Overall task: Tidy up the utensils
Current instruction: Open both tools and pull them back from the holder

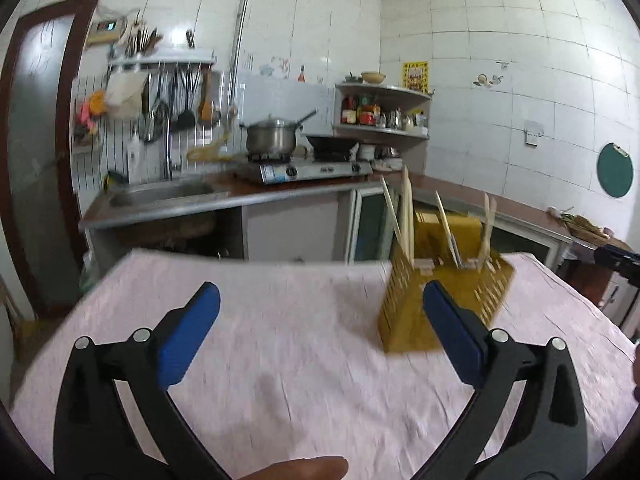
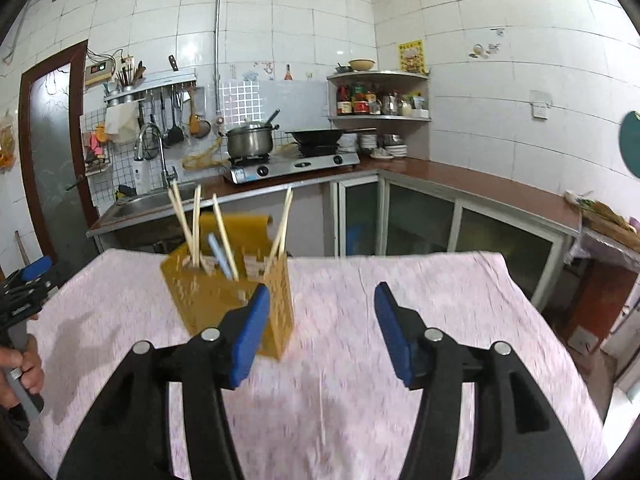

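Chopsticks (image 2: 196,224) and a blue-handled utensil (image 2: 222,256) already stand in the yellow holder (image 2: 224,300) on the tabletop (image 1: 280,340), nothing loose shows, and both the left claw (image 1: 320,332) and right claw (image 2: 322,332) gape empty, so sorting looks nearly finished.

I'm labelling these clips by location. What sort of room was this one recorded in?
A home kitchen, most likely. A gas stove carries a steel pot and a wok, a sink with a tap sits beside it, and cooking utensils hang on the tiled wall.
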Tool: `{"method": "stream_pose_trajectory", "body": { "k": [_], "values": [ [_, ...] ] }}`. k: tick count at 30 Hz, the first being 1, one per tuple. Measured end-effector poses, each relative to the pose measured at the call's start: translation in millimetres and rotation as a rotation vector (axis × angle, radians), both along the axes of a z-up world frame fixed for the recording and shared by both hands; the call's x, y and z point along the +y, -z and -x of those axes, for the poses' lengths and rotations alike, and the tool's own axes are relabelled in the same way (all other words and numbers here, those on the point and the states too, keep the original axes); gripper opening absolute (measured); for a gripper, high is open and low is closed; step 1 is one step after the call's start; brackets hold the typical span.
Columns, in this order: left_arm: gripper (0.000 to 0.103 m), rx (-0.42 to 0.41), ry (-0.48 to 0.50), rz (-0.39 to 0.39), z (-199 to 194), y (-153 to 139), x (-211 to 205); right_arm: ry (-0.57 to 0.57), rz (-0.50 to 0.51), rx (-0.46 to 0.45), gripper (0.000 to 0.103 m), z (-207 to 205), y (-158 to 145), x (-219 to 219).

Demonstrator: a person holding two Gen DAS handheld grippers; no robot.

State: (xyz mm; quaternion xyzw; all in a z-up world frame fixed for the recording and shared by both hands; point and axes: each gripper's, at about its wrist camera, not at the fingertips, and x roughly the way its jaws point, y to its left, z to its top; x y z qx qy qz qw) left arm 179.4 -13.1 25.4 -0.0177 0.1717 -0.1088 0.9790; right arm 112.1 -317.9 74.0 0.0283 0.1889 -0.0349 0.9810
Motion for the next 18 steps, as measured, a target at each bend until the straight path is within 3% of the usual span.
{"method": "stream_pose_trajectory", "body": {
  "k": [5, 12, 18],
  "values": [
    [0.098, -0.037, -0.04, -0.104, 53, 26, -7, -0.027, 0.033, -0.054, 0.057, 46, 25, 27],
    [0.098, -0.081, -0.048, -0.076, 93, 50, 1, -0.083, 0.113, -0.083, 0.058, 87, 59, 44],
    [0.098, -0.136, -0.046, -0.041, 102, 48, 4, -0.005, 0.111, -0.202, 0.059, 111, 63, 34]
  ]
}}
